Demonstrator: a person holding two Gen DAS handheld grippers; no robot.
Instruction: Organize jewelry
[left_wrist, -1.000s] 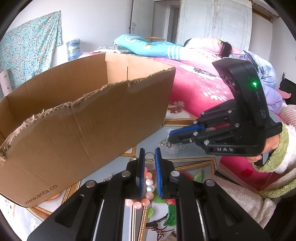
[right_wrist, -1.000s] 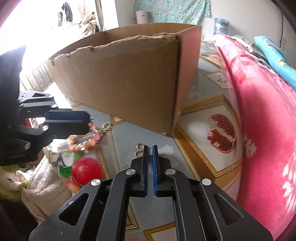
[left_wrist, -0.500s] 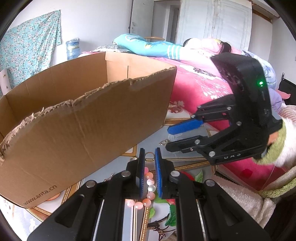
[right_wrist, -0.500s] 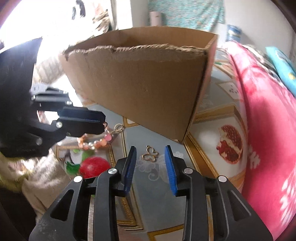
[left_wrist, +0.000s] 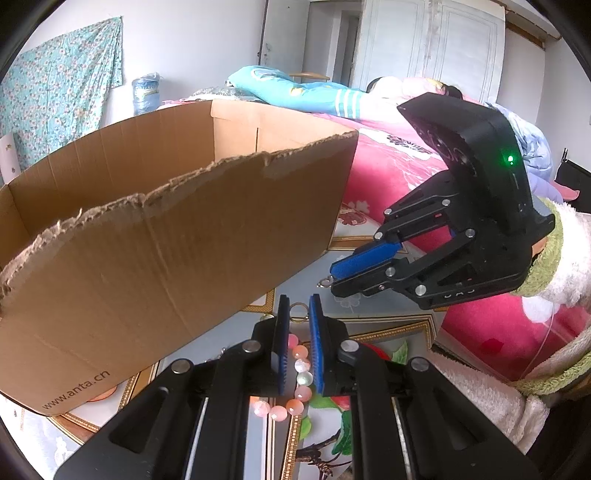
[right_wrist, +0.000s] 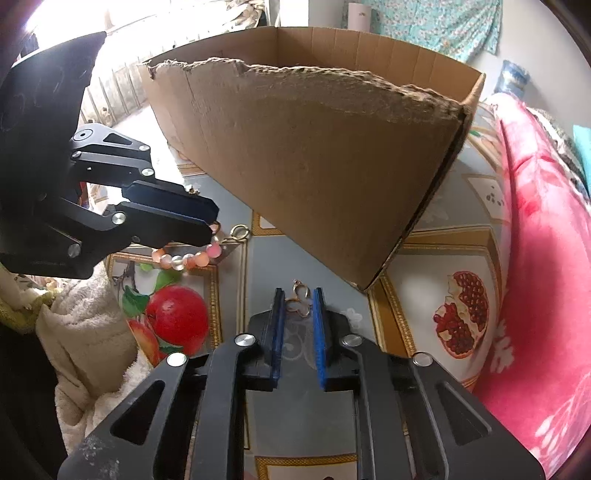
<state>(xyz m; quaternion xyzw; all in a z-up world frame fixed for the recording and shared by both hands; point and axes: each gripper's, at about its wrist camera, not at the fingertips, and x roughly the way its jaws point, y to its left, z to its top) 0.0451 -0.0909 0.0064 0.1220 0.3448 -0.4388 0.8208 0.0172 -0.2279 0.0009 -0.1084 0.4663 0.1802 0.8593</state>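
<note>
Between the blue pads of my left gripper (left_wrist: 298, 299) hangs a bracelet of pink and white beads (left_wrist: 301, 365) with a gold ring at its end; the gripper is shut on it and holds it just above the table. The right wrist view shows the same bracelet (right_wrist: 184, 260) under the left gripper (right_wrist: 210, 218). My right gripper (right_wrist: 298, 291) points down at the table, jaws closing on a small gold butterfly-shaped charm (right_wrist: 300, 301) that lies between the pads. The pads appear to touch its sides. From the left wrist view the right gripper (left_wrist: 332, 275) has the charm at its tip.
An open cardboard box (left_wrist: 166, 240) with a torn top edge stands right behind both grippers, also seen as the box (right_wrist: 314, 166). The table (right_wrist: 266, 258) has a fruit-print cloth. A pink blanket (right_wrist: 535, 258) borders it. A person (left_wrist: 406, 88) lies on the bed.
The right gripper went from shut to wide open over the gold charm, rolled, and has now closed down around it. The left gripper stayed still with the bracelet.
</note>
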